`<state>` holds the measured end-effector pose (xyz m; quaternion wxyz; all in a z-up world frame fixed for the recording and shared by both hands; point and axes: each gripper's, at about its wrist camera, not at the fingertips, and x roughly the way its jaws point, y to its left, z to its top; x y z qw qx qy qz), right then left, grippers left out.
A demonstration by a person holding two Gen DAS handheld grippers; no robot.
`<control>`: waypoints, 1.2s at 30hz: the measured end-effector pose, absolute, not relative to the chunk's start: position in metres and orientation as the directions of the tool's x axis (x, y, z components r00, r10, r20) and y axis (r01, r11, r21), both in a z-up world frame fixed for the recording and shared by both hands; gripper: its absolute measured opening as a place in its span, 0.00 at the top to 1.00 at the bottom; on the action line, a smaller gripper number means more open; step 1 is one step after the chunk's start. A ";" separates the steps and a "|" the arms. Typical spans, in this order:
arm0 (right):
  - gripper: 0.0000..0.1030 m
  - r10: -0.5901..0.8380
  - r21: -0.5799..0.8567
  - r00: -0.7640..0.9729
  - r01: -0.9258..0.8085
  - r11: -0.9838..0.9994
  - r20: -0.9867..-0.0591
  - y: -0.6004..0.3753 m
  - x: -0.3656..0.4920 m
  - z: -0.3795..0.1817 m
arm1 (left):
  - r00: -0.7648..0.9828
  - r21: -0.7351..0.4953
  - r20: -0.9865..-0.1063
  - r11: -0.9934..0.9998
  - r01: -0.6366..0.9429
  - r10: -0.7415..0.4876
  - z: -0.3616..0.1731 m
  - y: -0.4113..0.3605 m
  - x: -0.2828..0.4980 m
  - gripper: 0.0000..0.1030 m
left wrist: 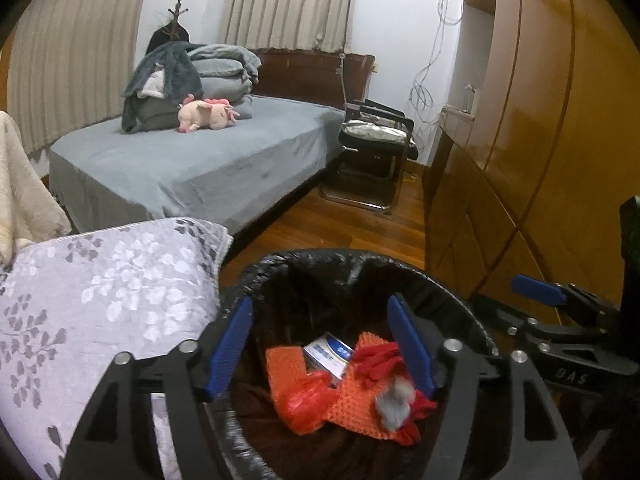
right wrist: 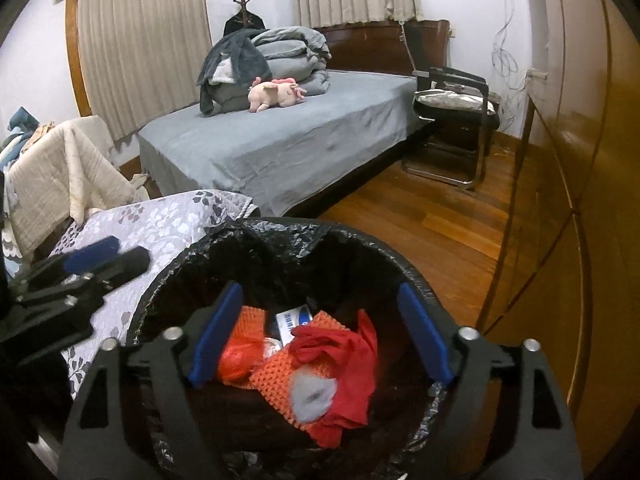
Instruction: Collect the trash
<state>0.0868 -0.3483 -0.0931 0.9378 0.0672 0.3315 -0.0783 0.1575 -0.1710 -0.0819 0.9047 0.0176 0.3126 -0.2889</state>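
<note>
A bin lined with a black bag [left wrist: 320, 256] [right wrist: 280, 226] stands right below both grippers. Inside lie an orange knitted cloth [left wrist: 352, 408] [right wrist: 276, 376], a red plastic bag [left wrist: 306, 400] [right wrist: 240, 356], a white and blue box [left wrist: 328, 354] [right wrist: 294, 320] and a red cloth [left wrist: 376, 358] [right wrist: 340, 352]. A blurred grey fluffy lump [left wrist: 394, 400] [right wrist: 312, 394] is on top of the pile. My left gripper [left wrist: 320, 302] is open over the bin, nothing between its pads. My right gripper [right wrist: 320, 290] is open too, wider, and empty. Each gripper shows at the edge of the other's view.
A leaf-patterned quilt [left wrist: 100, 300] [right wrist: 160, 220] lies against the bin's left side. Beyond are a grey bed [left wrist: 192, 160] with folded blankets and a pink plush toy [left wrist: 208, 114], a black chair [left wrist: 376, 140], a wooden wardrobe [left wrist: 540, 140] on the right, and wood floor [right wrist: 420, 216].
</note>
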 end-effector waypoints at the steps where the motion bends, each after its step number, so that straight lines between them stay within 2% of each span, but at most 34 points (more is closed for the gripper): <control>1: 0.11 -0.101 0.074 0.772 0.189 0.979 -0.627 -0.347 0.085 -0.090 | 0.644 -0.144 -0.571 0.834 0.532 -0.509 -0.078 -0.167 0.157 0.26; 3: 0.07 -0.089 0.085 0.775 0.181 0.980 -0.626 -0.348 0.082 -0.086 | 0.658 -0.138 -0.558 0.838 0.528 -0.506 -0.069 -0.158 0.155 0.20; 6: 0.07 -0.060 0.109 0.786 0.160 0.981 -0.615 -0.342 0.074 -0.074 | 0.681 -0.126 -0.539 0.846 0.518 -0.497 -0.052 -0.147 0.150 0.11; 10: 0.06 -0.039 0.115 0.797 0.135 0.984 -0.602 -0.332 0.063 -0.057 | 0.705 -0.116 -0.517 0.856 0.504 -0.485 -0.033 -0.137 0.139 0.06; 24: 0.05 0.019 0.139 0.824 0.073 0.988 -0.566 -0.302 0.037 -0.008 | 0.739 -0.126 -0.492 0.877 0.463 -0.460 0.003 -0.102 0.097 0.06; 36: 0.05 0.042 0.117 0.832 0.027 0.993 -0.553 -0.279 0.024 0.008 | 0.744 -0.135 -0.518 0.899 0.416 -0.422 0.006 -0.073 0.072 0.06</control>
